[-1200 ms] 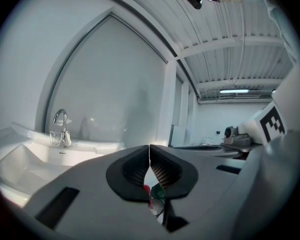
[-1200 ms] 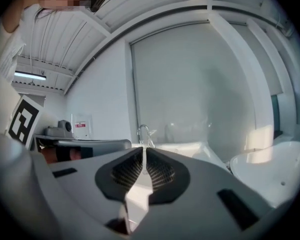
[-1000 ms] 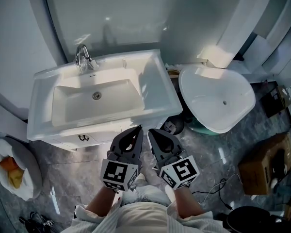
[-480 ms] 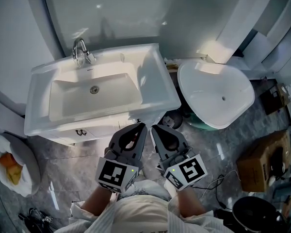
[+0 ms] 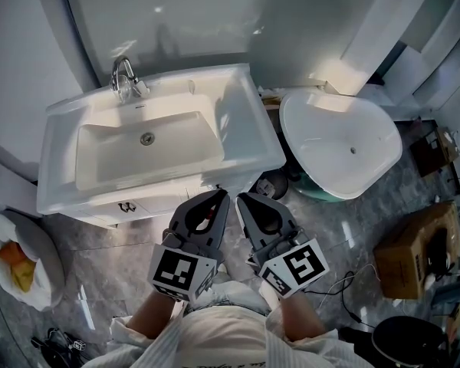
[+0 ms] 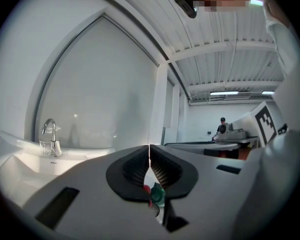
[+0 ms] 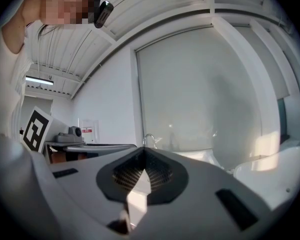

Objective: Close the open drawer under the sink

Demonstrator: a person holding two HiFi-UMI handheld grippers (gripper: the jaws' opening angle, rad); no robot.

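A white sink with a chrome faucet stands in front of me in the head view. Below its front rim shows a strip of white drawer front with a small dark handle; how far it stands out I cannot tell. My left gripper and right gripper are held side by side just before the sink's front right corner, apart from the drawer front. Both are shut with nothing between the jaws. The left gripper looks over the sink toward the faucet. The right gripper faces the faucet too.
A white oval basin sits on the floor right of the sink. A cardboard box and cables lie further right. A white bag with orange contents is at the left. A person stands far off.
The head view has drifted, so the sink sits slightly further left and higher in the picture. Both grippers stay side by side and shut.
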